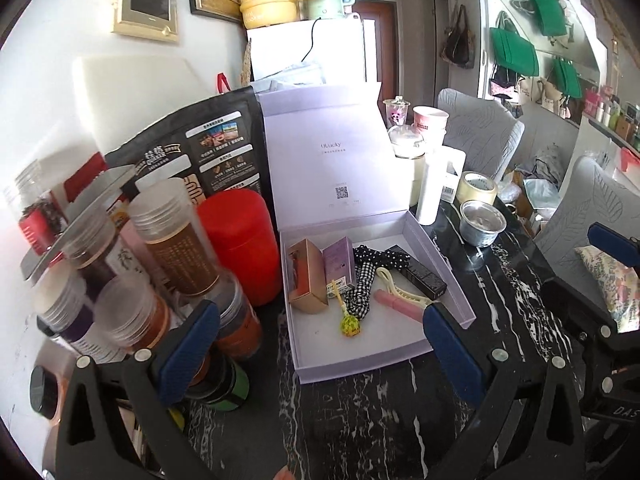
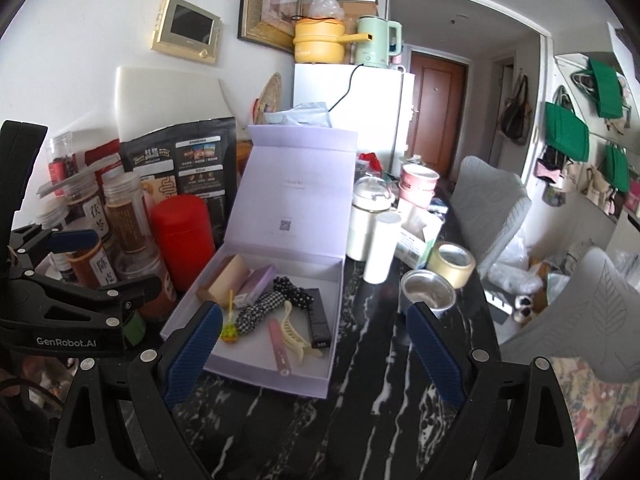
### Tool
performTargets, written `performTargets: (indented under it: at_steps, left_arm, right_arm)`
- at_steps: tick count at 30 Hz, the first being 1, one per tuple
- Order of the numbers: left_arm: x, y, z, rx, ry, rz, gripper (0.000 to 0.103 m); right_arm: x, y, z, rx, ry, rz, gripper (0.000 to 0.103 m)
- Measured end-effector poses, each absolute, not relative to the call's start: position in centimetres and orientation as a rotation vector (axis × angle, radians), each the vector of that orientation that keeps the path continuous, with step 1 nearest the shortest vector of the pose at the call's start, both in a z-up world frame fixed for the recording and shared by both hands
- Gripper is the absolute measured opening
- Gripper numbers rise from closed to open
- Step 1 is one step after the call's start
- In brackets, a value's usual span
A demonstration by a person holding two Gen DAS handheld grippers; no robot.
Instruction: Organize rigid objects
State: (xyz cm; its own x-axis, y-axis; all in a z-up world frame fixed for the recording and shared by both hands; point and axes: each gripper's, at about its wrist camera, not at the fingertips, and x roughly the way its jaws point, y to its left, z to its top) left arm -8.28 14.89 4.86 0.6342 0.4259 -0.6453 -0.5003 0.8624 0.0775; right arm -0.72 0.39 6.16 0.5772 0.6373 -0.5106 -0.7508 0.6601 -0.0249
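An open lilac box (image 1: 436, 248) (image 2: 336, 292) sits on the black marble table (image 1: 400, 408) (image 2: 360, 420), lid upright. Inside lie a tan carton (image 1: 306, 276) (image 2: 224, 276), a purple carton (image 1: 340, 258) (image 2: 256, 282), a checked scrunchie (image 1: 362, 288) (image 2: 260, 308), a black tube box (image 1: 422, 270) (image 2: 318, 320), a cream hair claw (image 1: 400, 284) (image 2: 294, 338), a pink stick (image 1: 398, 304) (image 2: 278, 346) and a yellow charm (image 1: 350, 324) (image 2: 230, 330). My left gripper (image 1: 320, 352) is open and empty before the box. My right gripper (image 2: 316, 356) is open and empty over the box's near right corner.
Spice jars (image 1: 176, 240) (image 2: 124, 216) and a red canister (image 1: 240, 244) (image 2: 184, 236) crowd the left. A metal cup (image 1: 482, 222) (image 2: 428, 294), tape roll (image 1: 476, 188) (image 2: 452, 264), white cylinder (image 1: 430, 192) (image 2: 382, 248) and pink cups (image 1: 428, 122) (image 2: 418, 186) stand right of the box. Grey chairs (image 2: 496, 208) flank the table.
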Motion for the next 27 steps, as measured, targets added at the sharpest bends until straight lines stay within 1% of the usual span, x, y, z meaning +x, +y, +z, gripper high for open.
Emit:
performTargets:
  at_steps: [12, 27]
  left_arm:
    - [-12.7, 12.6, 5.5, -0.088, 0.651, 0.578, 0.103]
    - [-15.5, 10.9, 4.4, -0.113, 0.660, 0.587, 0.103]
  right_arm:
    - [-4.0, -2.0, 6.2, -0.216, 0.521, 0.788, 0.096]
    - [-6.6, -3.6, 4.9, -0.192, 0.569, 0.796, 0.096]
